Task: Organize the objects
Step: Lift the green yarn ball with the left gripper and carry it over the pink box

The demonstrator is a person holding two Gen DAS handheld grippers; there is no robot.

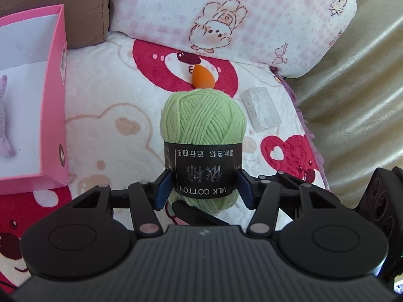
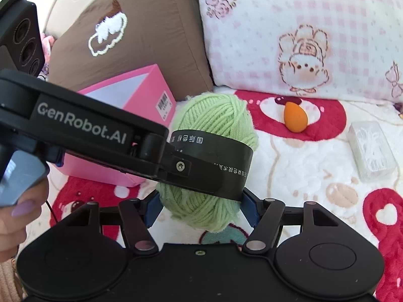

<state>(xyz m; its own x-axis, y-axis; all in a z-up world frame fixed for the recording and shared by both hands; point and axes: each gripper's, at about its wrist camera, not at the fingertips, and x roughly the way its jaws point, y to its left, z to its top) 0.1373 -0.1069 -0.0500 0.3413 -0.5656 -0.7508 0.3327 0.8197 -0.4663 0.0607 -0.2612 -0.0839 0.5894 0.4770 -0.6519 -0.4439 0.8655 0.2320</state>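
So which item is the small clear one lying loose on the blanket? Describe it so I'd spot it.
Start at the pink checked pillow. On the blanket below it lies an orange teardrop sponge; just right of that is the clear plastic case, the only see-through rectangular thing there.

We get bright, soft daylight here — hardly any shadows. Edges bend fisheye-style, and the close-up gripper bodies look slightly soft.

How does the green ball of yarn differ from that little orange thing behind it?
The green yarn is much bigger and wears a black paper band; the orange egg-shaped sponge is small, smooth and bare. The yarn is held up in the left tongs; the sponge lies on the blanket. Both look soft and rounded.
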